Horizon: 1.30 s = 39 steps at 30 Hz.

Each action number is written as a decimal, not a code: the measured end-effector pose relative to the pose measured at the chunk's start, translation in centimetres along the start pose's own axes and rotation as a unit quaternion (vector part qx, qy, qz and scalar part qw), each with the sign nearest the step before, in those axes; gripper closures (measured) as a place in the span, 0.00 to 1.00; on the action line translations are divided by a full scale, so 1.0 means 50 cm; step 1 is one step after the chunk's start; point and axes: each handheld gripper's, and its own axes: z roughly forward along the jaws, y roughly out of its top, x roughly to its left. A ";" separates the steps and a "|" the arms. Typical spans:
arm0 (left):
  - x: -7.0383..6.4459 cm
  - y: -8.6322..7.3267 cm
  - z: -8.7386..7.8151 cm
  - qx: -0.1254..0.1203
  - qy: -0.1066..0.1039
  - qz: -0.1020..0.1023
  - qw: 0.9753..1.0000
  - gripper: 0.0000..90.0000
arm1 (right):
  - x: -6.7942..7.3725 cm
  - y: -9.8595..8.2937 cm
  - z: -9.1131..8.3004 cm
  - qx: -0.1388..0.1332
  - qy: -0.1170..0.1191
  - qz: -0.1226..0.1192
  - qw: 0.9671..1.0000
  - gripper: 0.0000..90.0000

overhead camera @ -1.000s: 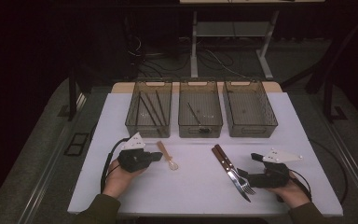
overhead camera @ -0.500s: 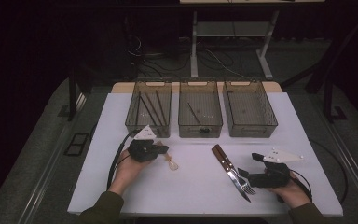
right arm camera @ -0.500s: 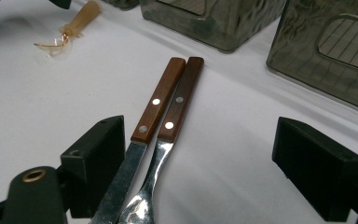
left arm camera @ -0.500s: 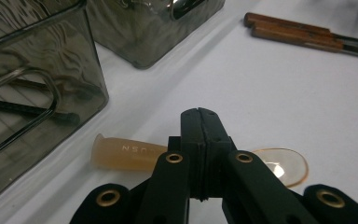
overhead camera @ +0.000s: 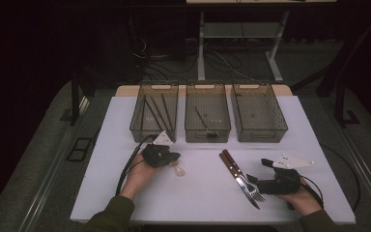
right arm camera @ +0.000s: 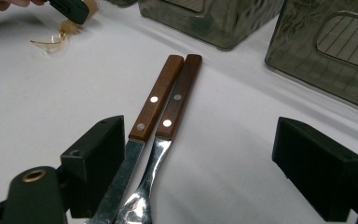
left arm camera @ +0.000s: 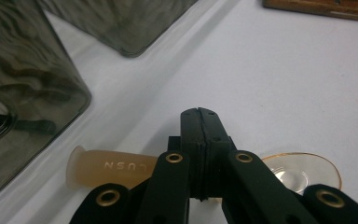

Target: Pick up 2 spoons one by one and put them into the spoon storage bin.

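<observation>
High view: dim surroundings, with the white table (overhead camera: pixel 203 193) evenly lit, apparently from overhead; shadows soft and short. Left gripper view: near jaws sharp, bin walls at the edge blurred and warped. Right gripper view: mild glare on the fork (right arm camera: pixel 142 196); far corner soft.

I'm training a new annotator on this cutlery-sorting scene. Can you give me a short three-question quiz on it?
1. True or false: the left gripper is shut on the amber plastic spoon.
2. How many grey bins stand in the row? A two, B three, C four.
3. What lies between the right gripper's open jaws?

Key: 1 true. 2 B. 3 the wooden-handled knife and fork.
</observation>
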 end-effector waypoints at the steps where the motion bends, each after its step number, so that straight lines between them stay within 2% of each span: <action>1: 0.002 0.000 -0.003 -0.004 0.002 -0.001 1.000 1.00 | 0.000 0.000 0.000 0.000 0.000 0.000 1.000 0.19; 4: 0.006 -0.002 -0.002 -0.007 -0.003 0.000 1.000 1.00 | -0.001 0.000 0.000 0.000 -0.001 0.000 1.000 0.19; 6: 0.004 -0.002 -0.003 -0.001 0.000 0.003 1.000 1.00 | -0.001 0.000 0.000 0.003 -0.002 0.000 1.000 0.19; 9: -0.006 -0.003 -0.021 -0.007 -0.004 0.001 1.000 1.00 | -0.001 0.000 -0.003 0.000 -0.004 -0.001 1.000 0.19; 14: -0.021 -0.032 -0.050 0.007 -0.001 0.001 1.000 1.00 | -0.004 0.000 -0.007 -0.005 -0.007 0.004 1.000 0.19; 16: -0.020 -0.040 -0.052 0.003 -0.012 -0.007 1.000 1.00 | -0.004 0.000 -0.007 -0.003 -0.007 0.002 1.000 0.19; 20: -0.026 -0.038 -0.040 0.011 -0.025 -0.006 1.000 1.00 | -0.001 0.002 -0.005 -0.003 -0.006 -0.002 1.000 0.19; 23: -0.027 -0.036 -0.030 0.019 -0.027 0.000 0.999 1.00 | -0.001 0.001 -0.005 -0.001 -0.007 -0.003 1.000 0.19; 24: -0.028 -0.036 -0.026 0.017 -0.028 -0.007 0.999 1.00 | -0.001 0.001 -0.005 -0.001 -0.008 -0.002 1.000 0.19; 25: -0.026 -0.036 -0.022 0.017 -0.029 -0.001 0.999 1.00 | -0.002 0.001 -0.005 -0.002 -0.008 -0.002 1.000 0.19; 27: -0.028 -0.033 -0.018 0.014 -0.030 -0.009 0.999 1.00 | -0.002 0.001 -0.006 -0.002 -0.008 -0.002 1.000 0.19; 29: -0.025 -0.030 -0.013 0.013 -0.030 -0.002 0.999 1.00 | -0.001 0.001 -0.006 -0.001 -0.008 -0.003 1.000 0.19; 31: -0.027 -0.027 -0.008 0.007 -0.031 -0.013 0.999 1.00 | -0.001 0.002 -0.005 -0.002 -0.007 -0.004 1.000 0.19; 32: -0.025 -0.025 -0.006 0.009 -0.031 -0.009 0.999 1.00 | -0.001 0.002 -0.005 -0.002 -0.007 -0.005 1.000 0.19; 34: -0.025 -0.019 0.001 0.006 -0.031 -0.016 0.999 1.00 | -0.001 0.001 -0.004 -0.001 -0.007 -0.006 1.000 0.19; 35: -0.022 -0.016 0.005 0.005 -0.031 -0.007 0.999 1.00 | -0.001 0.001 -0.004 0.000 -0.008 -0.006 1.000 0.19; 38: -0.022 -0.007 0.016 0.002 -0.030 -0.013 0.999 1.00 | 0.000 0.001 -0.005 -0.001 -0.008 -0.006 1.000 0.19; 39: -0.019 -0.005 0.019 0.001 -0.031 -0.008 0.999 1.00 | -0.001 0.001 -0.005 -0.001 -0.008 -0.006 1.000 0.19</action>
